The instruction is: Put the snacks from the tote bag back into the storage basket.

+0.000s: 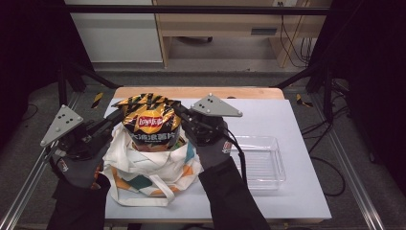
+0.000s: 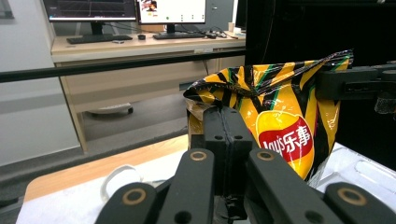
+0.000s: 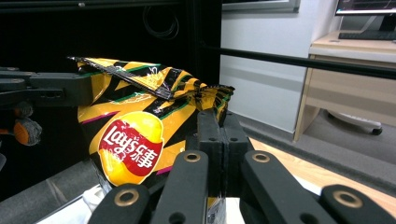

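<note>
A yellow and black striped Lay's chip bag [image 1: 151, 123] hangs upright over the mouth of a white tote bag [image 1: 148, 170] with orange and teal patches. My left gripper [image 1: 118, 111] is shut on the bag's top left corner, and my right gripper [image 1: 182, 113] is shut on its top right corner. In the left gripper view the closed jaws [image 2: 227, 127] pinch the crinkled top seam of the chip bag [image 2: 285, 130], with the other gripper [image 2: 357, 84] across from them. The right gripper view has its jaws [image 3: 219, 128] clamped on the chip bag [image 3: 133, 140]. Whether the bag's bottom touches the tote is hidden.
A clear plastic tray [image 1: 273, 165] stands on the white mat to the right of the tote. The table's wooden edge [image 1: 201, 92] runs along the back. Black frame bars slant at both back corners. A desk with monitors [image 2: 126, 9] stands beyond the table.
</note>
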A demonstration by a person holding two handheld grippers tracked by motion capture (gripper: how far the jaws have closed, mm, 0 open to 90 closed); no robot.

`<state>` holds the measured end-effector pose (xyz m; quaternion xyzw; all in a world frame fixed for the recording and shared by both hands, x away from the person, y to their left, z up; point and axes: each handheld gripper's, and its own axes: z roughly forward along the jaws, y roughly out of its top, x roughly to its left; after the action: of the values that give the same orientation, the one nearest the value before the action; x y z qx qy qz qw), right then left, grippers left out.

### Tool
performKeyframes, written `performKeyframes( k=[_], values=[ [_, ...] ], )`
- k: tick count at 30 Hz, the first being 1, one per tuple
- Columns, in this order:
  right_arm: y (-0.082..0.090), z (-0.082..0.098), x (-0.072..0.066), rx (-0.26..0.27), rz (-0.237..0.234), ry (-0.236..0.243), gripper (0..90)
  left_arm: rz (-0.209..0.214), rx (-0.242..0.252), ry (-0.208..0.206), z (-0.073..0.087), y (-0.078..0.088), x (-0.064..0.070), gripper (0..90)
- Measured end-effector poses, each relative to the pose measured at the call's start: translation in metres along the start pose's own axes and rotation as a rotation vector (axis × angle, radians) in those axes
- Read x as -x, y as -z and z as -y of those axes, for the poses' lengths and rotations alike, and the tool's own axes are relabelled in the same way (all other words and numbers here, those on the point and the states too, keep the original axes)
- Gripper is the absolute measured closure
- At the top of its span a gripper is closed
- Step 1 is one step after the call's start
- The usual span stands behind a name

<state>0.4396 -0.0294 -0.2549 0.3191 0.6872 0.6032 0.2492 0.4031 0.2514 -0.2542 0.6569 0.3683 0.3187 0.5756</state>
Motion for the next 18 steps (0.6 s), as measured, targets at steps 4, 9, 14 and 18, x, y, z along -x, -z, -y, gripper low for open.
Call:
performKeyframes(
  k=[4, 9, 14, 18],
  values=[
    [0.008, -0.004, 0.004, 0.008, 0.013, 0.0, 89.9, 0.011, 0.003, -0.003, -0.005, -0.004, 0.006, 89.8],
    [0.017, -0.007, 0.009, 0.012, 0.025, 0.007, 89.9, 0.02, 0.008, -0.006, -0.007, -0.009, 0.013, 89.8],
    [0.025, -0.009, 0.014, 0.013, 0.045, 0.015, 89.9, 0.033, 0.006, -0.015, -0.01, -0.016, 0.021, 89.8],
    [0.033, -0.009, 0.02, 0.015, 0.056, 0.012, 89.9, 0.046, 0.004, -0.016, -0.012, -0.022, 0.028, 89.8]
  ],
)
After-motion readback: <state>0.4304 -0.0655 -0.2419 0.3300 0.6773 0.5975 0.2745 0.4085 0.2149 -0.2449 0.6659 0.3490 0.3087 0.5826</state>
